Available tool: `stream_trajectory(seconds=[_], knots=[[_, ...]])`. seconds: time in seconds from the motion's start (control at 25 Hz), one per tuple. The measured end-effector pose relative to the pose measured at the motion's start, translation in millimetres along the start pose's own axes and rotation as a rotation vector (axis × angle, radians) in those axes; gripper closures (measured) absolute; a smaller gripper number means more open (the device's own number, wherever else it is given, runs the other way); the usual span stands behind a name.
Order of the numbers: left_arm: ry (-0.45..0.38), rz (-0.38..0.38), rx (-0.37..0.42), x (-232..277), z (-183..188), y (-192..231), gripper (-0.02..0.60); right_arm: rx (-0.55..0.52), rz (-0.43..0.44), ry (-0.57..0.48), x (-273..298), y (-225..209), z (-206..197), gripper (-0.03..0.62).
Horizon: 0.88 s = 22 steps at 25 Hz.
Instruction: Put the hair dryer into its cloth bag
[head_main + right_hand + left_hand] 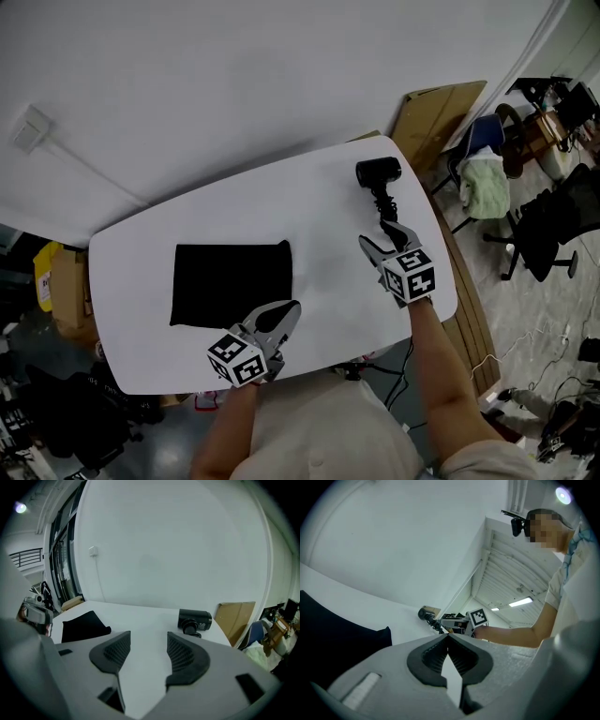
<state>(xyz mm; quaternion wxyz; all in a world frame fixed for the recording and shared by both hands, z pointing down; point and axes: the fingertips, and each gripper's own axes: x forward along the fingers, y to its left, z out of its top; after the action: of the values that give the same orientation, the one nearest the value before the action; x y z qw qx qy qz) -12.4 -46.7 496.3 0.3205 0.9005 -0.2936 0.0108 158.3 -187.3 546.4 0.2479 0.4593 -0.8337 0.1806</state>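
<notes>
One black hair dryer [379, 173], one flat black rectangular cloth bag [231, 283], one white rounded bench [328, 192] and two hand-held grey tools are counted.

The hair dryer is laid on the far right part of the bench, its short barrel at the far end and its handle pointed toward the near side, ending in a ribbed cord sleeve. The bag is spread flat on the left half of the bench, well apart from the dryer.

The left tool [284, 317] is held closed at the bench's near edge, just beside the bag's near right corner; its ribbed pads are seen tip to tip in the left gripper view [448, 637], with nothing between them. The right tool [384, 236] is held open just near of the dryer's handle — only bare bench is seen between its jaws in the right gripper view [148, 639].

Pale print on the barrel's side is shown only in the right gripper view, too small to be read. The whole outline of the bag is given only by the head view — each gripper view shows only part of it.
</notes>
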Motion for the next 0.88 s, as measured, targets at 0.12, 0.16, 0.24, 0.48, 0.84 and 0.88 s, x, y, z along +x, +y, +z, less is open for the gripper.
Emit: stream_trajectory(seconds=[0.12, 0.16, 0.24, 0.48, 0.84, 0.88], knots=[[0.000, 0.010, -0.005, 0.1, -1.4, 2.6, 0.572, 0.010, -0.018, 0.009, 5.0, -8.8, -3.0, 0.351], [0.000, 0.012, -0.008, 0.4, -2.1, 3.4, 0.572, 0.015, -0.026, 0.012, 6.1, -12.3, -4.5, 0.349], [-0.001, 0.013, -0.013, 1.0, -2.9, 4.2, 0.572, 0.021, -0.042, 0.022, 7.8, -19.3, -6.8, 0.347], [0.003, 0.014, -0.018, 2.6, -6.8, 3.8, 0.572, 0.028, -0.080, 0.050, 16.2, -36.5, -12.5, 0.333], [0.012, 0.010, -0.032, 10.0, -8.5, 7.1, 0.572, 0.050, -0.185, 0.113, 29.0, -70.7, -24.3, 0.309], [0.012, 0.009, -0.033, 11.0, -8.4, 7.7, 0.572, 0.049, -0.202, 0.119, 30.6, -75.5, -25.0, 0.305]])
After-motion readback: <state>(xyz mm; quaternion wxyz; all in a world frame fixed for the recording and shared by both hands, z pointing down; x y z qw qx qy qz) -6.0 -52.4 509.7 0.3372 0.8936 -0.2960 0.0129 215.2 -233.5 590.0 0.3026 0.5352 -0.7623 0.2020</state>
